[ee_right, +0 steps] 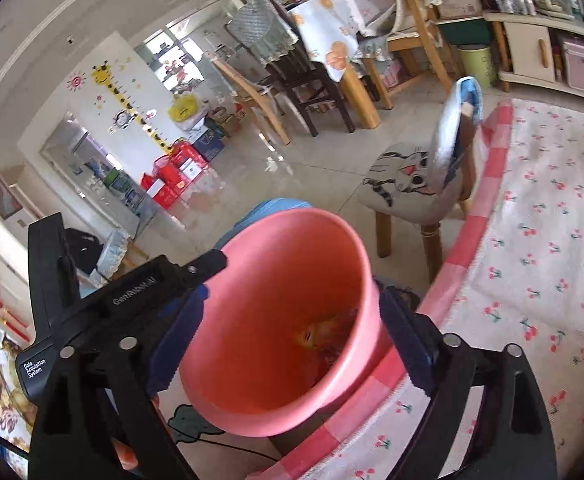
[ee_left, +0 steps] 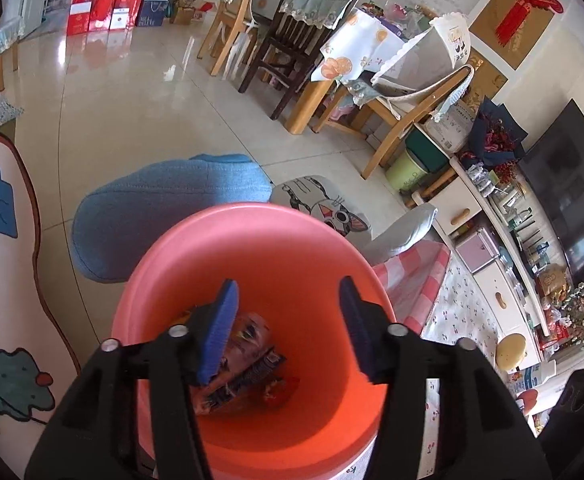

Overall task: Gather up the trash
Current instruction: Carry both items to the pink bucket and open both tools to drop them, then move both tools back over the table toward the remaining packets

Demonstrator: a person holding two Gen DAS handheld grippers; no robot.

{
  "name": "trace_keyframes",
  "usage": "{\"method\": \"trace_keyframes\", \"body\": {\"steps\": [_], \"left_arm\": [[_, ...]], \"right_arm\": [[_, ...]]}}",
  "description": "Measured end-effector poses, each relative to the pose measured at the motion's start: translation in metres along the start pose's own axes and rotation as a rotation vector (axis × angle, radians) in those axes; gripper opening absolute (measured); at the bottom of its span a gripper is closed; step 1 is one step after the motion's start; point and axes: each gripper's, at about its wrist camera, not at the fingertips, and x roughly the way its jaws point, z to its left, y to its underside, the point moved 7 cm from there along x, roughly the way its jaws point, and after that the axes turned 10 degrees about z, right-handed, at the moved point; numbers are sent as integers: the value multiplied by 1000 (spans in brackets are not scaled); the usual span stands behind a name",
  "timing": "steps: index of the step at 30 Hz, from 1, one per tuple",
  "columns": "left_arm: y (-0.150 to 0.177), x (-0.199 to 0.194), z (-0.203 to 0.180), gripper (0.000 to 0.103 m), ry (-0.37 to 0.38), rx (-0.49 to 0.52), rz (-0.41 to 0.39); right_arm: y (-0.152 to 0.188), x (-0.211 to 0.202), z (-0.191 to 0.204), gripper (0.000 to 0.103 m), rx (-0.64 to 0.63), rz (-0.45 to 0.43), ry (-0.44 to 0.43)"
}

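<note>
Left gripper: two black arms with blue pads (ee_left: 288, 328) are hanging spread apart over the open top of the bucket, pinching nothing.
Right gripper: black arms with dark blue pads (ee_right: 280, 344) are standing wide apart, one on each side of the bucket. Whether the pads are touching its wall cannot be told.
Bucket: a round pink plastic bucket (ee_left: 276, 240) is sitting on the floor, just beside the rug.
Trash: shiny crumpled snack wrappers (ee_left: 240, 356) are lying at the bottom of the bucket.
Cushion: a soft blue cushion (ee_left: 164, 200) is lying right behind the bucket.
Stool: a small wooden stool with a cat picture on its seat (ee_right: 408, 184) is standing near the bucket.
Rug: a pink checked rug with little cherries (ee_right: 540, 240) is lying on the floor beside the bucket.
</note>
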Motion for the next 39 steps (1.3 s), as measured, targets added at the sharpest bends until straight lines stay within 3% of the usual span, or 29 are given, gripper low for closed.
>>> {"method": "trace_keyframes", "body": {"steps": [5, 9, 14, 18, 23, 28, 39], "left_arm": [[0, -11, -11, 78, 25, 14, -100], [-2, -22, -25, 88, 89, 22, -186], [1, -30, -54, 90, 151, 96, -243], [8, -37, -76, 91, 152, 187, -271], [22, -39, -101, 91, 90, 300, -254], [37, -38, -113, 91, 111, 328, -204], [78, -41, -143, 91, 142, 412, -219]], "right_arm": [[6, -33, -11, 93, -50, -88, 110], [14, -59, -15, 96, -115, -141, 188], [27, -90, -19, 98, -213, -217, 319], [39, -115, -26, 98, -255, -252, 443], [53, -138, -44, 98, -277, -261, 563], [72, -157, -62, 98, -275, -263, 655], [110, -193, -98, 98, -241, -283, 716]]}}
